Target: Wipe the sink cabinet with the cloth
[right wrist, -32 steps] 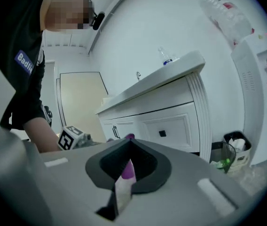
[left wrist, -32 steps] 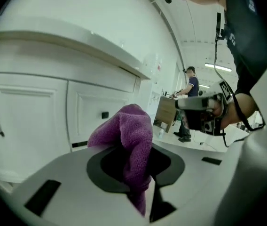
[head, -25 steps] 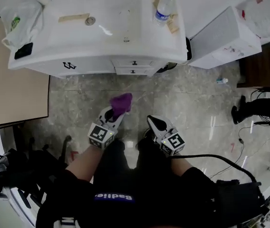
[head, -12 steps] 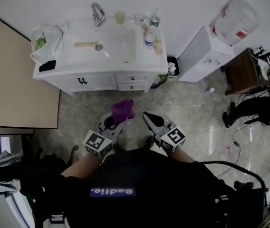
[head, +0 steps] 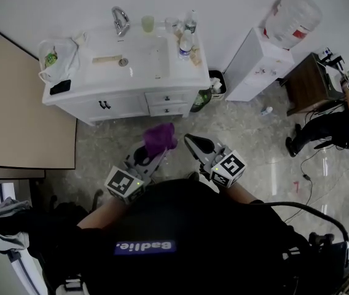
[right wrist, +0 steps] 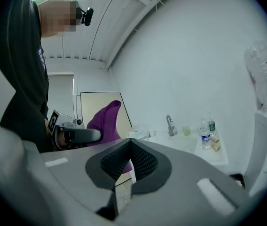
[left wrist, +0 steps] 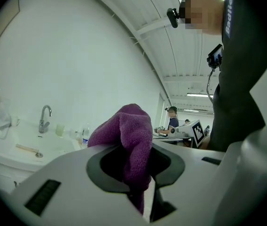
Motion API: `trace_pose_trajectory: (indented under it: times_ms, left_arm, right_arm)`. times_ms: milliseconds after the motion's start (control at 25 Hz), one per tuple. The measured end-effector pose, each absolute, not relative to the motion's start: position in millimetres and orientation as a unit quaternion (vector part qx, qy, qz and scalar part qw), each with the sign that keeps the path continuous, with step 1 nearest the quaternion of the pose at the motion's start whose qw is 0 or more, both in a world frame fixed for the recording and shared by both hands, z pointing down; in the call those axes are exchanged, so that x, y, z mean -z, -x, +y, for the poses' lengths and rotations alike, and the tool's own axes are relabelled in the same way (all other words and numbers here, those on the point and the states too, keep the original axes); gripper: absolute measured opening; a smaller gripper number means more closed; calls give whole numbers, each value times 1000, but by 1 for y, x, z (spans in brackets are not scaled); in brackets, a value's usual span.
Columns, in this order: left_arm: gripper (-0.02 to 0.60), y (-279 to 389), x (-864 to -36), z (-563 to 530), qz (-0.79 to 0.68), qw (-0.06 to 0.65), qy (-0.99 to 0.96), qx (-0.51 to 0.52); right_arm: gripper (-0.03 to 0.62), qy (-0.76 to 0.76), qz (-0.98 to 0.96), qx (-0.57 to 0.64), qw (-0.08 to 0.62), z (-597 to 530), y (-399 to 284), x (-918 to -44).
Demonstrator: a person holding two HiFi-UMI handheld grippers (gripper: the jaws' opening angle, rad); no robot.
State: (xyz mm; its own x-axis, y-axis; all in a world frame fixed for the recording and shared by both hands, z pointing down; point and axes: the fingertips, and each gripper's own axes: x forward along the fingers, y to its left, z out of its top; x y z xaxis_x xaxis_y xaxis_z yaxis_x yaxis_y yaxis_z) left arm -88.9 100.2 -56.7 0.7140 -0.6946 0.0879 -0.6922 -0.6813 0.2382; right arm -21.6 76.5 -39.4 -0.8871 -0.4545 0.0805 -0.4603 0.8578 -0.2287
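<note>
The white sink cabinet (head: 128,103) stands against the far wall, its basin (head: 139,60) and tap (head: 120,20) on top. My left gripper (head: 150,155) is shut on a purple cloth (head: 158,139), held in the air well short of the cabinet. The cloth (left wrist: 129,140) bulges up between the jaws in the left gripper view, with the cabinet (left wrist: 11,154) low at the left. My right gripper (head: 194,145) hangs beside it with its jaws together and nothing in them. In the right gripper view the cloth (right wrist: 104,122) and the sink (right wrist: 185,142) show ahead.
Bottles (head: 185,42), a green cup (head: 147,23) and a plastic bag (head: 58,55) sit on the counter. A black bin (head: 216,83) stands right of the cabinet, then a white water dispenser (head: 257,66) with its jug (head: 290,18). A person sits at a desk (head: 314,82) far right.
The head view has pulled back and up, so the cabinet looks smaller and farther. Both grippers keep their hold and stance, with the cloth still in the left one.
</note>
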Motion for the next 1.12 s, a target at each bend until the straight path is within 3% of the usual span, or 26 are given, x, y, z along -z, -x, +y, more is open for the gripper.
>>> trace_pose_trajectory:
  times_ms: [1120]
  left_arm:
    - [87,72,62,137,-359,113,-926,-4]
  right_arm:
    - [-6,-231,-964,-131,9,113,12,43]
